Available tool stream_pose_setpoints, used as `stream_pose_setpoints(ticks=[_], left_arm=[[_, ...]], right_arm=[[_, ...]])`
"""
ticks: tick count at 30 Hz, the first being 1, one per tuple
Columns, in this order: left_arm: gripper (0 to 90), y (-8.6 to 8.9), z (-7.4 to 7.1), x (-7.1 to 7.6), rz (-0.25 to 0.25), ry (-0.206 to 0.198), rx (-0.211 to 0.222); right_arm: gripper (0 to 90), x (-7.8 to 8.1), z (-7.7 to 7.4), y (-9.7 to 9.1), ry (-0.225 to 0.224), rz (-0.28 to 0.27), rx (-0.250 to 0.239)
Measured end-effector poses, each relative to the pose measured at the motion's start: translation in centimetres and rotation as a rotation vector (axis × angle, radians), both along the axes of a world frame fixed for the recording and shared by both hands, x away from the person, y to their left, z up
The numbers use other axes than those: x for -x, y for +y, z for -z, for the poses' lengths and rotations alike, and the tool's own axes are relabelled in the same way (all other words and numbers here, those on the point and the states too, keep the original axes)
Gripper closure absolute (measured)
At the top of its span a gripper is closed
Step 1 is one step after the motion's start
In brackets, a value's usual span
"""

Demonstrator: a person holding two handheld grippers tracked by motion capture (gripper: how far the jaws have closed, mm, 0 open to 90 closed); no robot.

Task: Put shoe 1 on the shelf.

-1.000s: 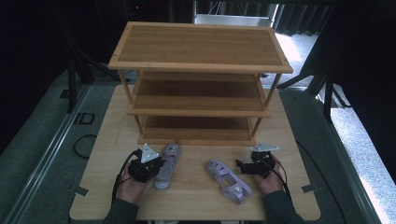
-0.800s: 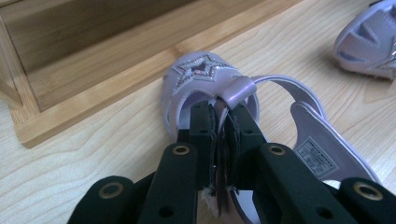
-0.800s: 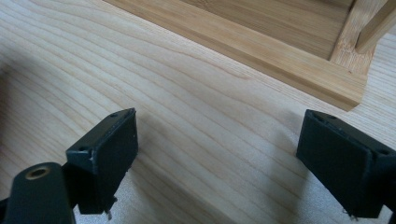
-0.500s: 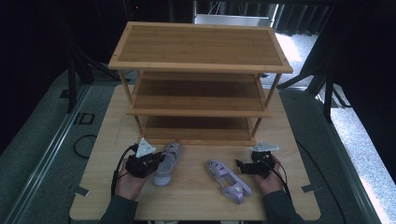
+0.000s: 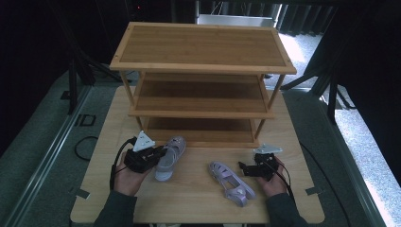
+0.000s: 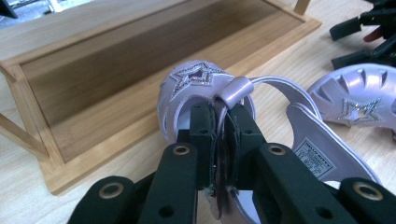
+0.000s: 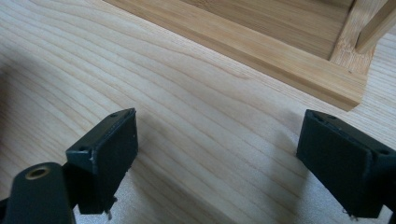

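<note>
A lilac sandal [image 5: 171, 150] with a glittery star on its toe [image 6: 196, 80] hangs just in front of the rack's lowest shelf. My left gripper [image 5: 160, 155] is shut on its heel strap, and the strap is pinched between the two pads [image 6: 223, 114]. The second lilac sandal [image 5: 231, 182] lies flat on the table, its toe also in the left gripper view [image 6: 359, 95]. Just right of it rests my right gripper [image 5: 245, 168], open, with bare table between its jaws [image 7: 219, 129].
A three-tier bamboo shoe rack [image 5: 201, 45] stands at the back of the wooden table [image 5: 189, 201]. Its bottom shelf [image 6: 140, 60] is bare, and its corner post and base rail [image 7: 261, 42] are close ahead of the right gripper. Cables trail from both grippers.
My left gripper has risen with the sandal in it, lifting it off the table and a little nearer the rack. The right gripper and the other sandal have stayed put.
</note>
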State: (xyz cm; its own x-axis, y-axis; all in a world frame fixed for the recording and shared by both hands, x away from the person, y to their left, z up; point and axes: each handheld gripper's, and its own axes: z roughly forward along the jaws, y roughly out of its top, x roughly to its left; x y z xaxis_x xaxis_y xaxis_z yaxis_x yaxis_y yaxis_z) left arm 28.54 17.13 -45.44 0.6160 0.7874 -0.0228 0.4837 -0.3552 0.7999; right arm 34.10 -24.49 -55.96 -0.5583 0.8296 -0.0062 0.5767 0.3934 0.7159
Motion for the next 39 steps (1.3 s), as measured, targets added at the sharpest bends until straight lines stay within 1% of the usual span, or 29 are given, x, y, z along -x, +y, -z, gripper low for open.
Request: stream_pose_setpoints(ticks=[7,12,16,19,21,24,25,27,28,30,31,32,33,34,35,36,37,39], left_arm=[[83.1,0.0,-0.9,-0.1,0.011,-0.009,0.007],[83.1,0.1,-1.9,-0.2,0.025,-0.020,0.009],[83.1,0.0,-2.6,-0.3,0.034,-0.028,0.020],[83.1,0.0,-3.1,-0.4,0.058,-0.034,0.021],[83.1,0.1,-3.6,-0.6,0.078,-0.041,0.036],[83.2,0.2,-4.3,-0.8,0.098,-0.047,0.046],[83.2,0.2,-4.6,-0.8,0.102,-0.052,0.047],[83.2,0.2,-4.6,-0.8,0.102,-0.052,0.047],[83.2,0.1,-5.4,-0.8,0.114,-0.062,0.046],[83.2,0.0,-5.7,-0.8,0.120,-0.063,0.046],[83.2,-0.1,-6.3,-0.7,0.129,-0.066,0.045],[83.2,-0.1,-6.3,-0.7,0.129,-0.066,0.045],[83.2,-0.3,-6.8,-0.6,0.142,-0.068,0.051],[83.2,-0.3,-6.8,-0.6,0.142,-0.068,0.051],[83.2,-0.3,-7.1,-0.5,0.148,-0.066,0.055],[83.2,-0.4,-7.4,-0.5,0.154,-0.064,0.063],[83.2,-0.5,-8.0,-0.3,0.165,-0.057,0.088],[83.2,-0.6,-8.7,-0.2,0.169,-0.056,0.103]], right_arm=[[12.1,0.0,0.0,0.0,0.001,0.001,0.000],[12.1,0.0,0.0,0.0,0.001,0.001,-0.001],[12.1,0.0,0.0,0.0,0.001,0.001,-0.001],[12.1,0.0,0.0,0.0,0.001,0.001,-0.001],[12.1,0.0,0.0,0.0,0.002,0.001,0.001],[12.1,0.0,0.0,0.0,0.001,0.000,0.001],[12.1,0.0,0.0,0.0,0.001,0.000,0.000],[12.1,0.0,0.0,0.0,0.001,0.000,0.001],[12.1,0.0,0.0,0.0,0.001,0.000,0.001],[12.1,0.0,0.0,0.0,0.001,0.000,0.001],[12.1,0.0,0.0,0.0,0.001,0.001,-0.001],[12.1,0.0,0.0,0.0,0.001,0.001,-0.001],[12.1,0.0,0.0,0.0,0.003,0.002,-0.001],[12.1,0.0,0.0,0.0,0.003,0.002,-0.001],[12.1,0.0,0.0,0.0,0.002,0.001,-0.001],[12.1,0.0,0.0,0.0,0.002,0.002,-0.001],[12.1,0.0,0.0,0.0,0.002,0.002,-0.001],[12.1,0.0,0.0,0.0,0.001,0.001,0.000]])
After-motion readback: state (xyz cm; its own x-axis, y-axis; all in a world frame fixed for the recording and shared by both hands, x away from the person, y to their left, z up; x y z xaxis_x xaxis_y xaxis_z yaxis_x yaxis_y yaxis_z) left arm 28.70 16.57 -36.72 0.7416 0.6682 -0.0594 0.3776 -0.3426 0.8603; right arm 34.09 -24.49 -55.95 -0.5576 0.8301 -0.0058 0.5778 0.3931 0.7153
